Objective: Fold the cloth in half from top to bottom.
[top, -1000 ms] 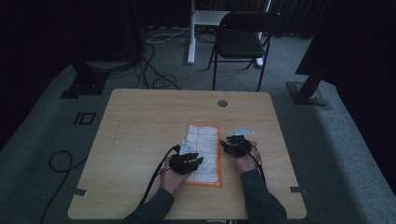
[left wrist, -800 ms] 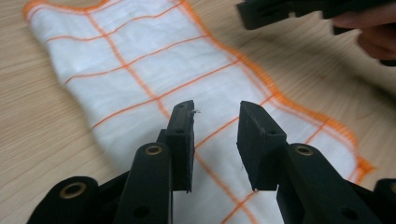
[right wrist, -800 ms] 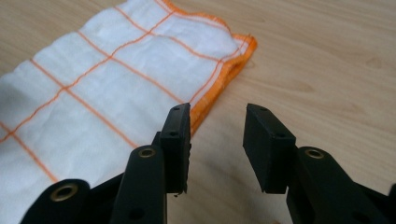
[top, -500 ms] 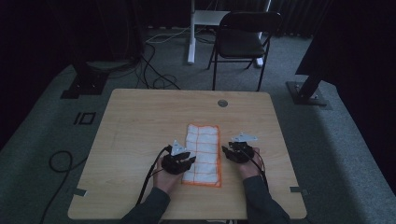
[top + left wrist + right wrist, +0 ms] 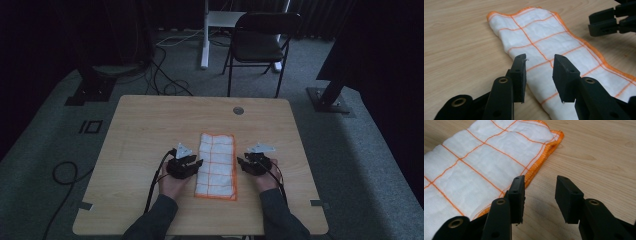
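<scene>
High view: folded cloth (image 5: 216, 165) lies flat on the counter (image 5: 150, 125), tongs at either side.
The cloth sits as a long narrow strip between the left tongs (image 5: 192, 164) and right tongs (image 5: 243, 164), both released and holding nothing; the left jaws hover over its edge, the right ones just beside its orange hem. One lengthwise fold looks done; any further crosswise fold is left, I judge.

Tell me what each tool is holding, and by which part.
Nothing is held. The left tool and right tool are both open beside the folded white cloth with orange grid lines, gripping no part.
</scene>
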`<state>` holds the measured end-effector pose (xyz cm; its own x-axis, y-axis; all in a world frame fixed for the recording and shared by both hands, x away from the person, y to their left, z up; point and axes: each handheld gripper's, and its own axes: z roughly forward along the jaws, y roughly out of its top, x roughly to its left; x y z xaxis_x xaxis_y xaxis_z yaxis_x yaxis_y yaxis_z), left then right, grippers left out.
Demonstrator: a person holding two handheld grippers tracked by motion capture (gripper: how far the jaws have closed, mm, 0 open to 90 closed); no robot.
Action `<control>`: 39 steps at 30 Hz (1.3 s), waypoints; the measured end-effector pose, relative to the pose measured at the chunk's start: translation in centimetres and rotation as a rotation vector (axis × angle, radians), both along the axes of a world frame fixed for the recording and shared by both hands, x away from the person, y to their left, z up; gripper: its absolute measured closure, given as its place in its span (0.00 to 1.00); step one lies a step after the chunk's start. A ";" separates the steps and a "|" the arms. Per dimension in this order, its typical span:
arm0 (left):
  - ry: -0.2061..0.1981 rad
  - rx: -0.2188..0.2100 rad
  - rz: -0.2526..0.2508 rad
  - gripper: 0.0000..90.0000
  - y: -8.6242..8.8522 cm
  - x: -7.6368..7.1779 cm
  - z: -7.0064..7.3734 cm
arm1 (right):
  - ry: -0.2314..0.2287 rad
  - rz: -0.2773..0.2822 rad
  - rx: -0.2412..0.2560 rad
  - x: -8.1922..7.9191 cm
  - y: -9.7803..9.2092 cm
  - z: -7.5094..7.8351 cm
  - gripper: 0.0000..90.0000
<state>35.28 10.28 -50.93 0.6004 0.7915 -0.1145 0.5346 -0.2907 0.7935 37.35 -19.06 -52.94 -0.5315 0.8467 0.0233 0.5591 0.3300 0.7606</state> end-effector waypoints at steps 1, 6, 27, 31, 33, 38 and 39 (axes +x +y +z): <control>-0.001 0.000 0.004 0.70 0.1 0.2 0.0 | 0.000 0.001 0.000 0.0 0.0 0.0 0.66; -0.004 -0.007 0.014 0.70 0.1 0.9 0.2 | 0.000 0.005 -0.001 0.0 0.1 -0.2 0.66; 0.048 0.003 0.076 0.66 -1.7 8.0 -1.2 | -0.003 -0.047 0.044 4.2 1.8 0.3 0.68; 0.069 0.017 0.084 0.65 -2.0 9.0 -1.6 | 0.015 -0.058 0.043 5.6 2.4 0.1 0.68; 0.084 0.019 0.092 0.64 -2.1 9.4 -1.8 | 0.027 -0.061 0.035 6.3 2.7 -0.1 0.68; 0.123 0.023 0.113 0.64 -2.0 10.4 -2.3 | 0.056 -0.085 0.036 7.8 3.1 -0.7 0.67; 0.128 0.016 0.119 0.64 -1.9 10.6 -2.4 | 0.061 -0.091 0.036 8.0 3.2 -0.7 0.67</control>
